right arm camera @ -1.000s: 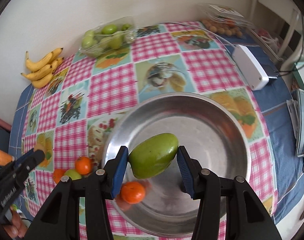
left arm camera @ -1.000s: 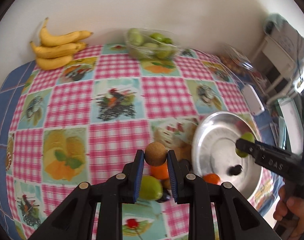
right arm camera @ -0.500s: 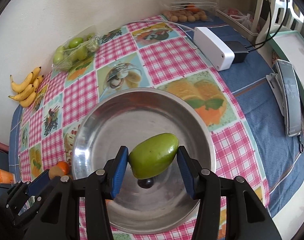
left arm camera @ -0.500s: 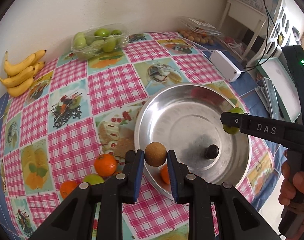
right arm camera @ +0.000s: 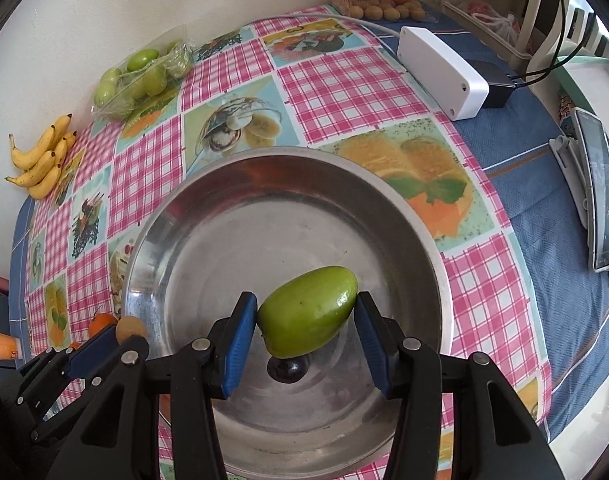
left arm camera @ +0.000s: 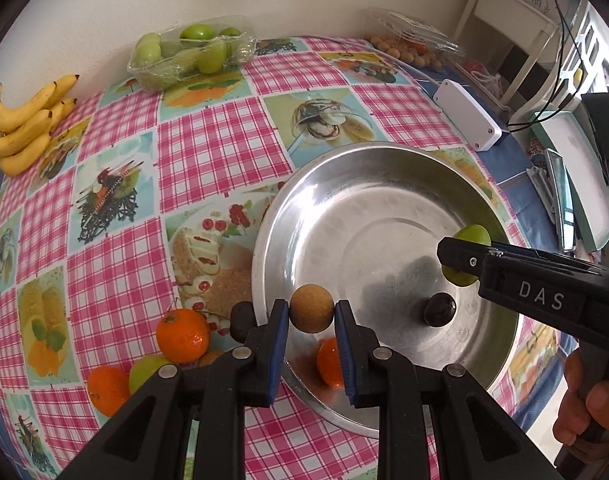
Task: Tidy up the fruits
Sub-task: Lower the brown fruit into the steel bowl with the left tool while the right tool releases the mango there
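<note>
My left gripper (left arm camera: 311, 316) is shut on a small round brown fruit (left arm camera: 311, 308), held over the near left rim of the steel bowl (left arm camera: 344, 184). Inside the bowl lie a dark plum (left arm camera: 439, 309) and an orange (left arm camera: 329, 362) partly hidden by my fingers. My right gripper (right arm camera: 306, 320) is shut on a green mango-shaped fruit (right arm camera: 308, 314) above the bowl (right arm camera: 232, 208), over the dark plum (right arm camera: 287, 367). In the left wrist view the right gripper (left arm camera: 460, 254) shows from the side with that green fruit (left arm camera: 470, 236). The left gripper (right arm camera: 122, 334) appears at the bowl's left edge in the right wrist view.
Left of the bowl lie two oranges (left arm camera: 183, 335) and a green fruit (left arm camera: 150, 372). Bananas (left arm camera: 24, 128) and a clear pack of green fruit (left arm camera: 188, 52) sit at the back. A white box (left arm camera: 470, 116), a tray of small brown fruit (left arm camera: 408, 46) and a phone (right arm camera: 600, 192) are to the right.
Both grippers have moved in over the bowl and lower, each still holding its fruit. The bowl now fills more of both views.
</note>
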Action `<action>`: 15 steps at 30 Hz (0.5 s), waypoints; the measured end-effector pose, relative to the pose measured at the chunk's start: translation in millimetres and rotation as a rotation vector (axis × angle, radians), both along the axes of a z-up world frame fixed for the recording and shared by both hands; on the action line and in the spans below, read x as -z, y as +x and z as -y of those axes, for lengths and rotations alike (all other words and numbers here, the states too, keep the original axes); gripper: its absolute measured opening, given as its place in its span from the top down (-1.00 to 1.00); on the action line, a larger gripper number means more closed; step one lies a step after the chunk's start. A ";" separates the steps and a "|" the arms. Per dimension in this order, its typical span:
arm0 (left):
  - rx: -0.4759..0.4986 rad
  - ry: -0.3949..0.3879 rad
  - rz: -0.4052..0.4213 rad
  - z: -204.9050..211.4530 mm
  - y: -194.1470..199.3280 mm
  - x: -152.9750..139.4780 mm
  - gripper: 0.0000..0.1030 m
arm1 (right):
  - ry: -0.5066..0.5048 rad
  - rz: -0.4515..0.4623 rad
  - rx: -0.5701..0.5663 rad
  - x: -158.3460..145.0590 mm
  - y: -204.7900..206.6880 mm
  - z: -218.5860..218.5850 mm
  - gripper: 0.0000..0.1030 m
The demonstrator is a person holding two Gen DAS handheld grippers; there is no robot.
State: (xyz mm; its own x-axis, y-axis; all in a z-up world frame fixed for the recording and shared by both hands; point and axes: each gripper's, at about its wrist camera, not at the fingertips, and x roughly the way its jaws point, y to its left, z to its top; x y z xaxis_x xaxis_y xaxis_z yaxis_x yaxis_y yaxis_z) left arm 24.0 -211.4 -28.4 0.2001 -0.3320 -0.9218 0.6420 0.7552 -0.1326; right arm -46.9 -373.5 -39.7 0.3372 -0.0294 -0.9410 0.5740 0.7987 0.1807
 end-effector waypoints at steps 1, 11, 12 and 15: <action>0.000 0.000 -0.004 0.2 0.1 0.7 0.51 | 0.003 -0.008 -0.003 2.8 1.6 -0.9 -0.01; -0.002 0.023 -0.009 1.6 1.3 7.1 0.50 | 0.021 -0.030 -0.007 10.1 2.7 -1.5 -0.01; -0.004 0.023 -0.009 1.6 1.4 7.3 0.50 | 0.022 -0.029 -0.004 9.3 1.6 -1.1 -0.01; -0.003 0.022 -0.010 1.5 1.0 6.8 0.50 | 0.020 -0.028 -0.003 8.7 2.9 -2.2 -0.01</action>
